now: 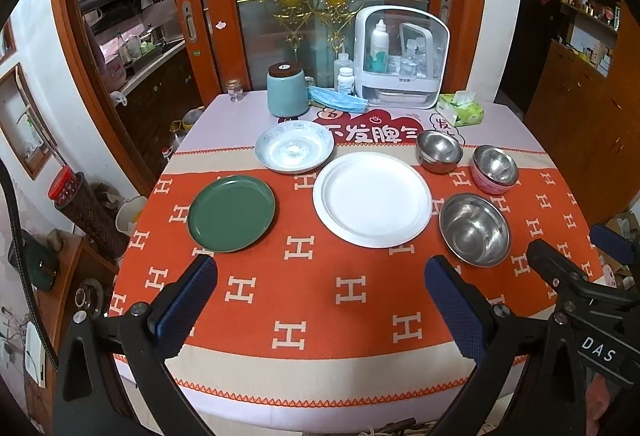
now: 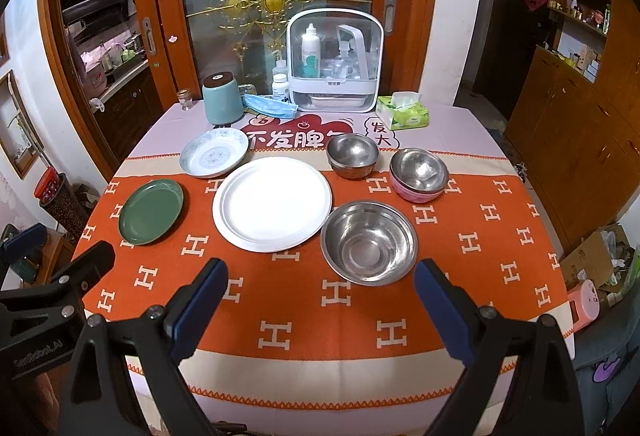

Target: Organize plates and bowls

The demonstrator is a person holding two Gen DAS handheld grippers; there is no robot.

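The desk (image 2: 320, 316) carries an orange cloth with white H marks, and its near half is bare cloth down to the zigzag hem at the front edge. Both grippers hang over that open strip, well short of the dishes. The left gripper (image 1: 320, 300) has its blue-padded fingers wide apart and holds nothing; the green plate (image 1: 231, 213) lies just ahead of its left finger, the large white plate (image 1: 372, 199) ahead at centre. The right gripper (image 2: 320, 300) is also spread and empty, with the big steel bowl (image 2: 369, 242) just beyond its fingers. Further back sit a patterned dish (image 2: 214, 157), a steel bowl (image 2: 352, 154) and a steel bowl nested in a pink one (image 2: 419, 174). The right gripper's body reads "DAS" in the left wrist view. Red Chinese characters show on the mat behind the dishes.
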